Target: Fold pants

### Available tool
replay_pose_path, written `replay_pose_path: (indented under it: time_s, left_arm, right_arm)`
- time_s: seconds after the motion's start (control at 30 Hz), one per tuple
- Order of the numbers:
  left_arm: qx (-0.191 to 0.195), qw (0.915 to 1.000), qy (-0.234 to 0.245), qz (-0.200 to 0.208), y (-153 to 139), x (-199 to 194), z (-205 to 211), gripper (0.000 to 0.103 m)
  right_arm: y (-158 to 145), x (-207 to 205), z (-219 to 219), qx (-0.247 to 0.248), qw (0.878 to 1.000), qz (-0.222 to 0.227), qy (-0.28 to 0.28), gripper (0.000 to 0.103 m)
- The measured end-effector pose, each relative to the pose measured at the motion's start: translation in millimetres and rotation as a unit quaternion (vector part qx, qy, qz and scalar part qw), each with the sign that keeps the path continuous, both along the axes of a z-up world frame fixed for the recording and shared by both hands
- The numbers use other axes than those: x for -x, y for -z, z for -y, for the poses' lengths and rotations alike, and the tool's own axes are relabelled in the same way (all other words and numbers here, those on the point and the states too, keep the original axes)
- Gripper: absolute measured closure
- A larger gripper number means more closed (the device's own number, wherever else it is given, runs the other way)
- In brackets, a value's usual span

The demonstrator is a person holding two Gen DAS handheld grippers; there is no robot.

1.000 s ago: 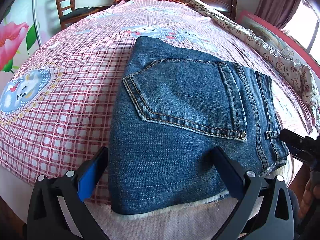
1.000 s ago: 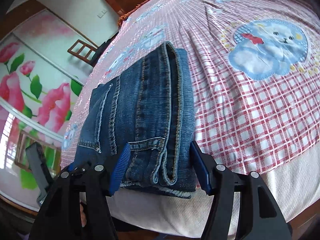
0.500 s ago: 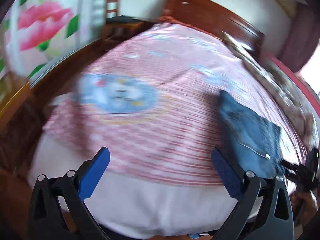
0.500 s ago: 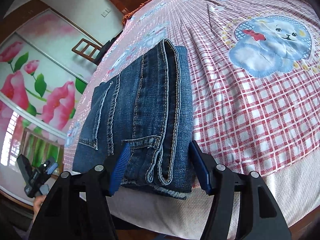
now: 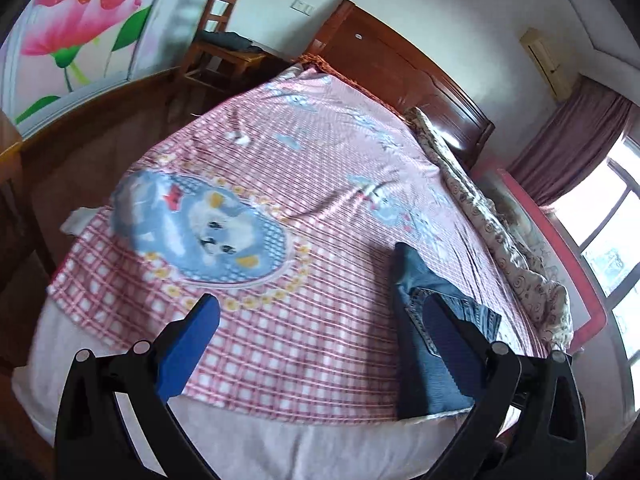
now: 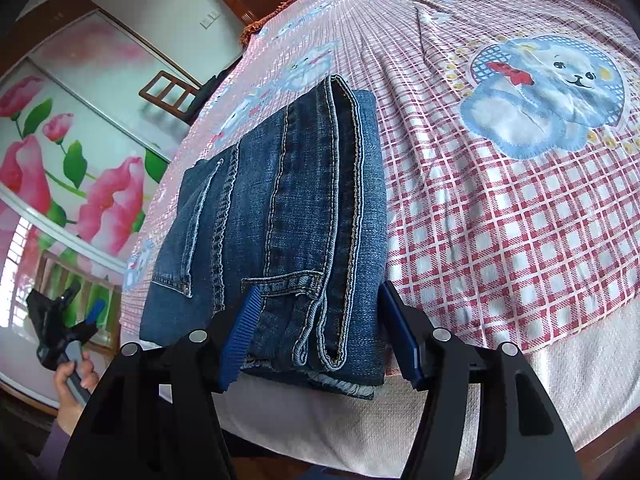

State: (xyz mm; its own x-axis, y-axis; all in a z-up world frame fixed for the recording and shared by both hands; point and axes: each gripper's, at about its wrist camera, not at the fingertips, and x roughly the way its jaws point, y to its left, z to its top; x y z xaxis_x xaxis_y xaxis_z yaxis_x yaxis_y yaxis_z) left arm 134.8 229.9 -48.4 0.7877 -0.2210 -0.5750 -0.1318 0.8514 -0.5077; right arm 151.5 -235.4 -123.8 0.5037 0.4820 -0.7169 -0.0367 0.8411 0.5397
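A home bedroom, this one: a wide bed [image 5: 320, 184] under a pink checked sheet fills the middle, dark wooden headboard [image 5: 400, 68] upper centre, wooden chair [image 5: 216, 44] upper left, flower-painted wardrobe doors [image 6: 60, 152] at left, curtain [image 5: 568, 152] and window [image 5: 612, 248] on the right.

Left gripper [image 5: 320, 334] spread wide, empty, above checked bedspread [image 5: 304, 208]; folded jeans [image 5: 428, 320] lie behind its right finger near the bed's edge.
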Motion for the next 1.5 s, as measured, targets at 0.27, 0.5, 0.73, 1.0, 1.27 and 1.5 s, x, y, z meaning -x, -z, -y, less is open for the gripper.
replay_pose_path:
  time_s: [0.27,0.5,0.73,1.0,1.27,1.5]
  left_arm:
    - [0.0,0.9905,0.129,-0.046,6,-51,114,0.002]
    - [0.097,0.9793,0.141,-0.108,53,-76,151,0.003]
    - [0.112,0.981,0.112,-0.112,63,-61,141,0.071]
    - [0.011,0.9916,0.078,-0.103,35,-47,164,0.084]
    - [0.005,0.9909,0.06,-0.121,56,-59,147,0.066]
    - [0.015,0.9908,0.062,-0.12,58,-61,145,0.065]
  right_arm:
    - [2,-1,1,-0.011,1.0,0.0,0.002,0.043]
    - [4,0,3,-0.014,1.0,0.001,0.0,0.043]
    - [5,1,5,-0.02,1.0,0.002,0.002,0.043]
    - [3,2,7,-0.021,1.0,-0.001,0.002,0.043]
    - [2,1,15,-0.062,0.998,-0.002,0.014,0.036]
    - [4,-1,30,-0.105,0.994,0.002,0.042,0.035]
